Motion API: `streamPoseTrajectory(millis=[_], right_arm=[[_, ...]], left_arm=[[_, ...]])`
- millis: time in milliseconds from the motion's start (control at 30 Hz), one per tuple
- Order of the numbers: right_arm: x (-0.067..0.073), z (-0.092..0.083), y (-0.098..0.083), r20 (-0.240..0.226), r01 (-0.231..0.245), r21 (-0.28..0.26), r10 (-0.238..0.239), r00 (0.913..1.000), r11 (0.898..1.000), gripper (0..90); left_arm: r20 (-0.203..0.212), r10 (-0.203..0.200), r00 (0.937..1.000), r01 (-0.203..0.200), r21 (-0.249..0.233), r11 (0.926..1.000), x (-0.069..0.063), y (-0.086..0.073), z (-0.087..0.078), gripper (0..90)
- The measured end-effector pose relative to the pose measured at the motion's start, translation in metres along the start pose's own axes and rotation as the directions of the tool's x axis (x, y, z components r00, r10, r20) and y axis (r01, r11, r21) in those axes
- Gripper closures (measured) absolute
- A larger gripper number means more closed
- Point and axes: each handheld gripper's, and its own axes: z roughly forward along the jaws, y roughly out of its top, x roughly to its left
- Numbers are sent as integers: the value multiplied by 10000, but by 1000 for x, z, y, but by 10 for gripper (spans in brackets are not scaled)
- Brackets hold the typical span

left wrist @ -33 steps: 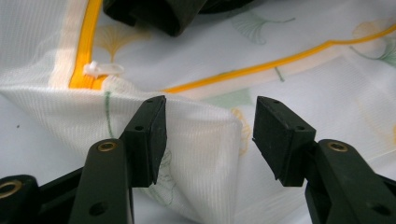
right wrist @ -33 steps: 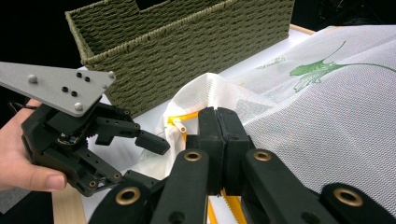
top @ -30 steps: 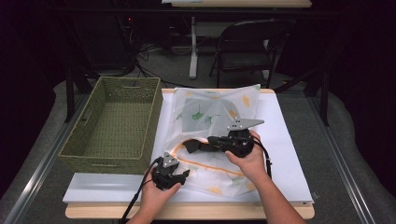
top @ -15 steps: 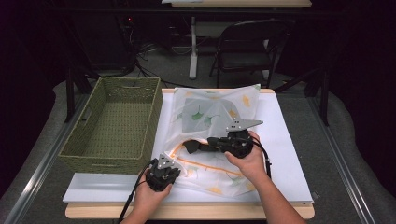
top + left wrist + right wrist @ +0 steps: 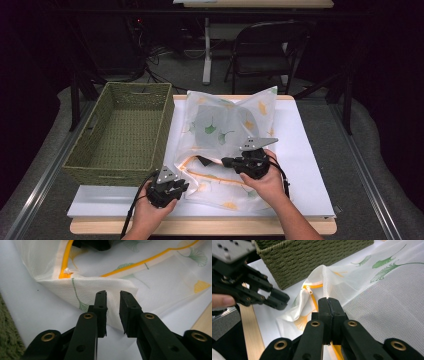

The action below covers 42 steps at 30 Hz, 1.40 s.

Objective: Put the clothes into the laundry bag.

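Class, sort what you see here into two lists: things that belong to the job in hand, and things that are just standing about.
In the job:
- mesh laundry bag with yellow zip
- right hand-held gripper, shut on the bag's fabric
- left hand-held gripper, jaws just reopened, slightly apart at the bag's corner

Standing about:
- woven basket
- white board
- folding chair

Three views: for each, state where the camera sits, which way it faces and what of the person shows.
High view: above the person's side, facing forward and down on the table; both forearms and hands show.
Left gripper view: on the left gripper, facing the mesh bag; jaws slightly apart.
Right gripper view: on the right gripper, jaws pinching the bag's fabric; a fingertip shows.
Shared: the bag's yellow zipper.
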Motion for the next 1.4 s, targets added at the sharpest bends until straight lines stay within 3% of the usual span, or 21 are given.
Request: streamPoseTrajectory(millis=[333, 800, 1033, 1100, 1133, 1167, 1400], right_arm=[[3, -4, -9, -221, -302, -43, 301, 9993, 9995, 896], [-16, 8, -38, 199, -961, 415, 954, 9952, 9945, 894], [-17, 10, -41, 244, -886, 471, 875, 9959, 9950, 894], [-17, 10, -41, 244, -886, 471, 875, 9959, 9950, 894], [-14, 22, -47, 569, -547, 977, 493, 9972, 9937, 894], [-13, 24, -49, 666, -456, 1106, 384, 9970, 9928, 894], [-15, 26, -52, 698, -589, 1170, 509, 9963, 9914, 893]], left_arm=[[58, -219, 9997, 222, -647, 9977, 2, 4, -9, 598], [97, -434, 9990, 440, -706, 9965, 5, -2, -4, 540], [9, -444, 9990, 444, -681, 9967, 5, -3, -5, 535], [-77, -684, 9976, 676, -726, 9951, 10, -8, -8, 531], [-132, -675, 9976, 663, -742, 9950, 10, -9, -9, 531], [-144, -623, 9980, 611, -717, 9956, 11, -9, -9, 528], [-177, -591, 9981, 577, -706, 9958, 11, -9, -10, 527]])
